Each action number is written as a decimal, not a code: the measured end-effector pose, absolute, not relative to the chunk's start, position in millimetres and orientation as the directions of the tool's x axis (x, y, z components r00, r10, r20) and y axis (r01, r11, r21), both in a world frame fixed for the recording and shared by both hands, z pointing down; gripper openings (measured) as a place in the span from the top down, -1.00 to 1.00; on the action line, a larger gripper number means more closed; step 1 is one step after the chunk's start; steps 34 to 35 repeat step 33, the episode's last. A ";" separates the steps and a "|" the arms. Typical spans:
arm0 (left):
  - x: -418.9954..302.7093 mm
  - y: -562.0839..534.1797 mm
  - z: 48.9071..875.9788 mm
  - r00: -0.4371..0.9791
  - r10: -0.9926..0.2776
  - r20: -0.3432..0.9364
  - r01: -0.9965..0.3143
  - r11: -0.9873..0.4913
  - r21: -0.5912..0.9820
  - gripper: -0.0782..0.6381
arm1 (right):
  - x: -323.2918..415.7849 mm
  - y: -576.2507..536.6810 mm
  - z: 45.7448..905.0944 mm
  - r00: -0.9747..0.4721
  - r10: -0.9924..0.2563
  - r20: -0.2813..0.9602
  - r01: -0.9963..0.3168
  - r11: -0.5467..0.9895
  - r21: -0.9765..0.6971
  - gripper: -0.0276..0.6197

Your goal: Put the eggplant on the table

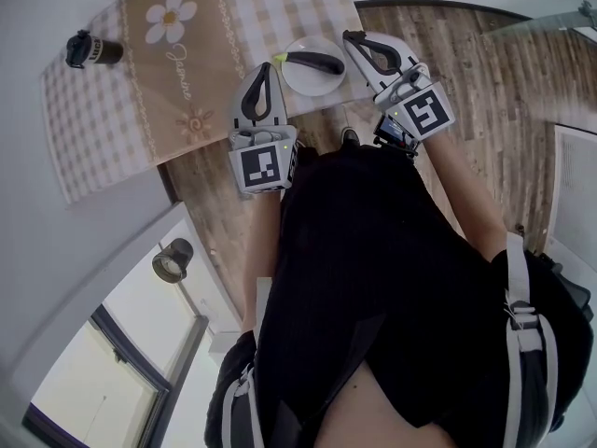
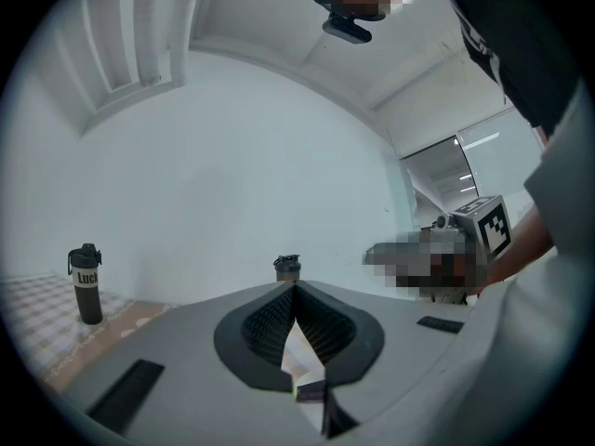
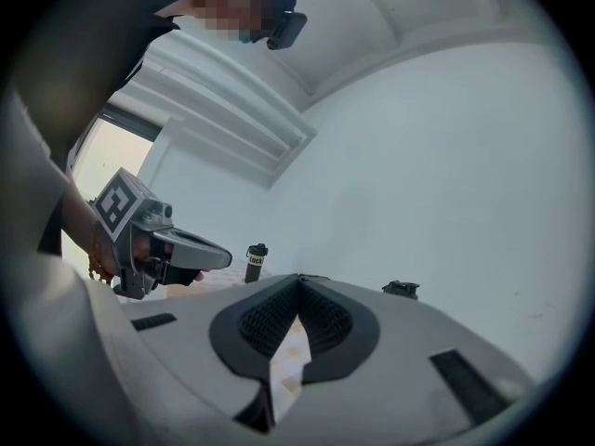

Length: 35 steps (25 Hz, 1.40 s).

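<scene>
Eggplant on the plate, both jaws shut

The dark eggplant [image 1: 315, 62] lies on a white plate [image 1: 300, 82]. The plate stands at the edge of the checked cloth [image 1: 103, 110] on the table [image 1: 466, 82]. The left gripper [image 1: 268, 66] is just beside the plate on one side, and the right gripper [image 1: 350, 37] is just beside it on the other. Both have their jaws closed at the tips with nothing between them. A bottle [image 1: 91, 50] stands well apart at the far corner of the cloth. I think that to lift the eggplant off the plate, one gripper should open wide and come down over its fat middle. It should squeeze softly so the smooth skin does not slip, then set the eggplant flat on a bare spot of cloth.
</scene>
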<state>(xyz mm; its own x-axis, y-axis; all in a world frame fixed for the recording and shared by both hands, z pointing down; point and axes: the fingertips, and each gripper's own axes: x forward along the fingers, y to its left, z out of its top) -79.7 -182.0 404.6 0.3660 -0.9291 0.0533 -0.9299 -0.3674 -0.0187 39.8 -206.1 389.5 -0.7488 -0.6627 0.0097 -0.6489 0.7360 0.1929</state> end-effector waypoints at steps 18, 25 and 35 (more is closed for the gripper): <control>-90.9 -178.3 408.3 0.338 -0.939 0.060 -0.940 -0.340 -0.020 0.78 | 28.2 -207.0 414.7 -0.765 -0.638 0.087 -0.614 0.764 0.201 0.90; -95.6 -178.0 413.4 0.331 -0.941 0.067 -0.943 -0.333 -0.014 0.78 | 24.5 -209.9 424.6 -0.771 -0.626 0.114 -0.600 0.775 0.196 0.90; -100.9 -174.6 413.3 0.329 -0.942 0.067 -0.944 -0.330 -0.012 0.78 | 22.2 -212.9 437.3 -0.766 -0.625 0.150 -0.600 0.779 0.181 0.90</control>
